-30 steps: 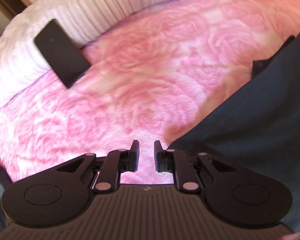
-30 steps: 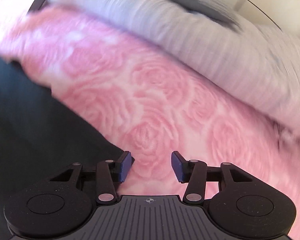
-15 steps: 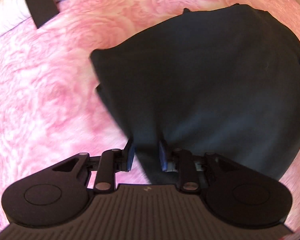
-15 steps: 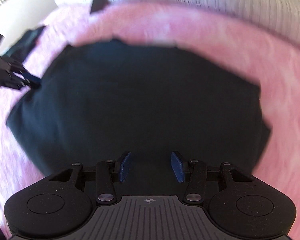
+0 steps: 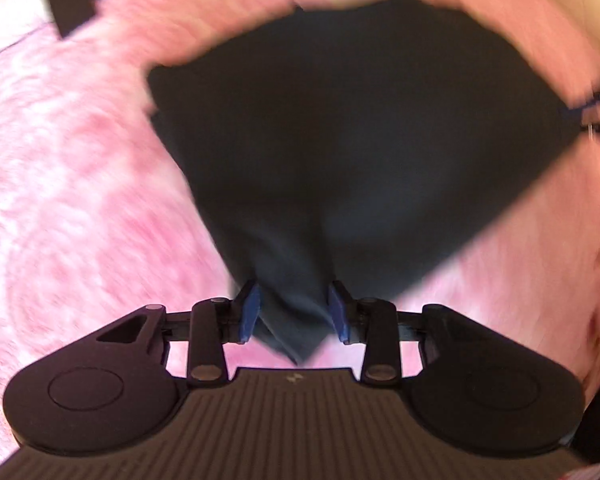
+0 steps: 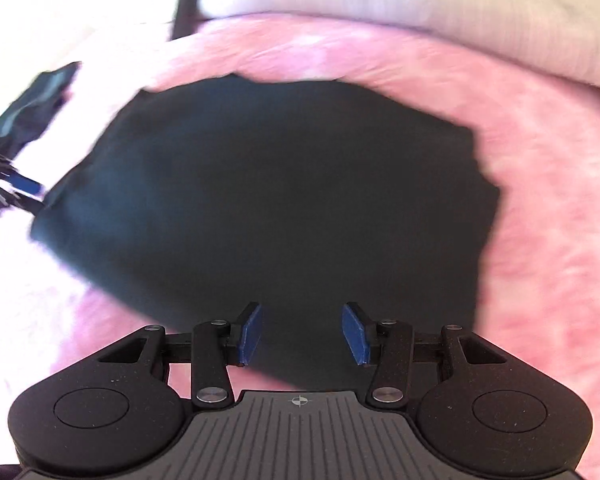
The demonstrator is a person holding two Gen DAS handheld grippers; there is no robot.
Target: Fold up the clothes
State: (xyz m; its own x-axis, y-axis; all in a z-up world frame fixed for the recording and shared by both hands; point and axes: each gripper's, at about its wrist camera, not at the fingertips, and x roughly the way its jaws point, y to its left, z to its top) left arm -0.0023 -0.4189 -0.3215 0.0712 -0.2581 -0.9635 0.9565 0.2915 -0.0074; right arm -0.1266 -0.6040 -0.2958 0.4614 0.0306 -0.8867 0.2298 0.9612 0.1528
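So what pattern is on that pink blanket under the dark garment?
The pink blanket shows a swirled pink-and-white rose pattern, blurred here; clearest in the left wrist view.

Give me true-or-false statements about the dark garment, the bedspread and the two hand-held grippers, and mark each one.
1. The dark garment lies on a pink rose-patterned bedspread. True.
2. A corner of the garment sits between the fingers of the left hand-held gripper. True; its jaws are opening.
3. The right hand-held gripper is clamped shut on a white towel. False; its jaws are apart above the dark garment.
4. The bedspread is plain blue. False; it is pink.
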